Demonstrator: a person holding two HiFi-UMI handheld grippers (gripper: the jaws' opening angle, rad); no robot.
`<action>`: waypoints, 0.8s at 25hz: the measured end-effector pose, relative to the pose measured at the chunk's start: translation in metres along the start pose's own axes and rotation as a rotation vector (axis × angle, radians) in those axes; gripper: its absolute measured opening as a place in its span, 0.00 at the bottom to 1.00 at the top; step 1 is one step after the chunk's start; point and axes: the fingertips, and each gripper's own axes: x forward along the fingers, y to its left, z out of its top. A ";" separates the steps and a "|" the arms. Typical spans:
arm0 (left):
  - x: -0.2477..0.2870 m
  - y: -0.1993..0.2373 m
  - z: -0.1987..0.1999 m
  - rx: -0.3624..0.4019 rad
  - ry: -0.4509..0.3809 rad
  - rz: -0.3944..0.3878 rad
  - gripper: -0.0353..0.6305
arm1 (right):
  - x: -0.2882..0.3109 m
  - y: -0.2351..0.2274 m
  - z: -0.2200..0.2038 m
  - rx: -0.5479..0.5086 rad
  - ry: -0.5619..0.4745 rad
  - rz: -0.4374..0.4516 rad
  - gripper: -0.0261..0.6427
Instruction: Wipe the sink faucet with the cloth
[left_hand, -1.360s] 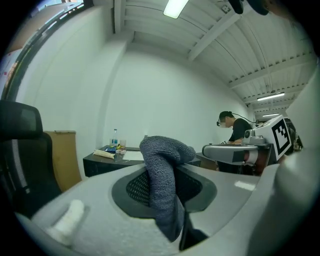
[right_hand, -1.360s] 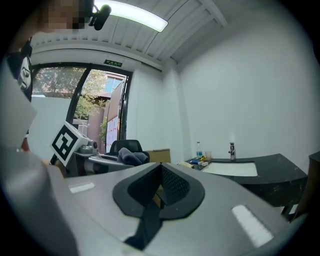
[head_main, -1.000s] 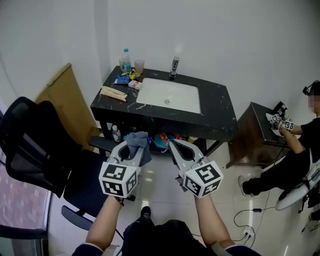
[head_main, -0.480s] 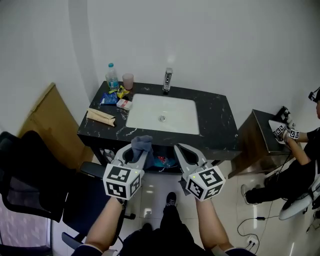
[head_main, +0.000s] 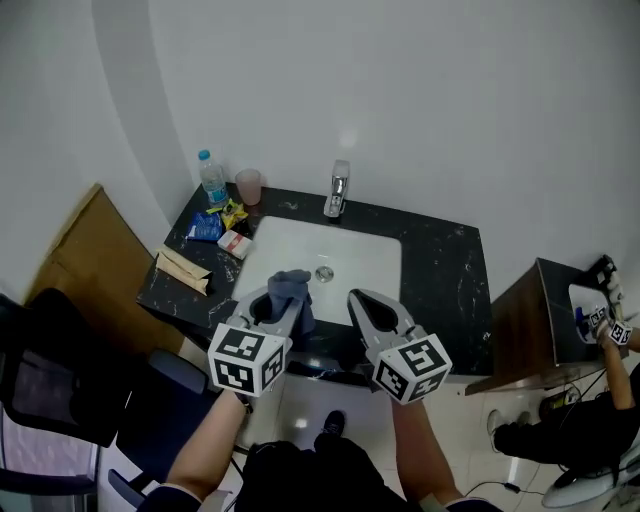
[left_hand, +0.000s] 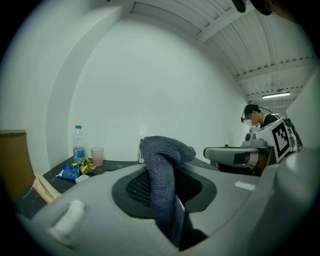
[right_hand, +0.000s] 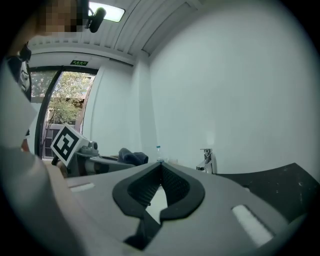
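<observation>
Over the front edge of the black marble counter (head_main: 440, 270), the left gripper (head_main: 272, 308) is clamped on a grey-blue knitted cloth (left_hand: 162, 170). The cloth stands up out of the jaws with its long axis nearly upright, and its top folds over and droops to the right. Just beside it, the right gripper (head_main: 368, 308) has its jaws pressed together with nothing between them. Both grippers point towards the wall, their tips above the near rim of the white rectangular sink basin (head_main: 345, 265).

Beyond the basin, at the middle of its back rim, stands the chrome faucet (head_main: 339, 188). Its long axis is vertical, its spout faces the basin, and the white wall is close behind it. The basin between the grippers and the faucet is bare, and so is the marble to its right.

The counter's left end is crowded with a clear water bottle (head_main: 211, 178), a pink cup (head_main: 249, 186), coloured snack packets (head_main: 208, 226) and a brown paper wrapper (head_main: 182, 270). A black office chair (head_main: 60, 390) stands lower left, and a brown side table (head_main: 525, 330) flanks the counter's right edge.
</observation>
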 end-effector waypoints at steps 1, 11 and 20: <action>0.011 0.002 0.004 0.001 -0.002 0.008 0.20 | 0.006 -0.011 0.000 0.003 0.004 0.008 0.05; 0.082 0.050 0.010 -0.017 0.022 0.027 0.19 | 0.073 -0.055 -0.015 0.019 0.066 0.041 0.05; 0.160 0.120 0.011 -0.070 0.022 -0.076 0.19 | 0.149 -0.087 -0.021 -0.019 0.155 -0.072 0.05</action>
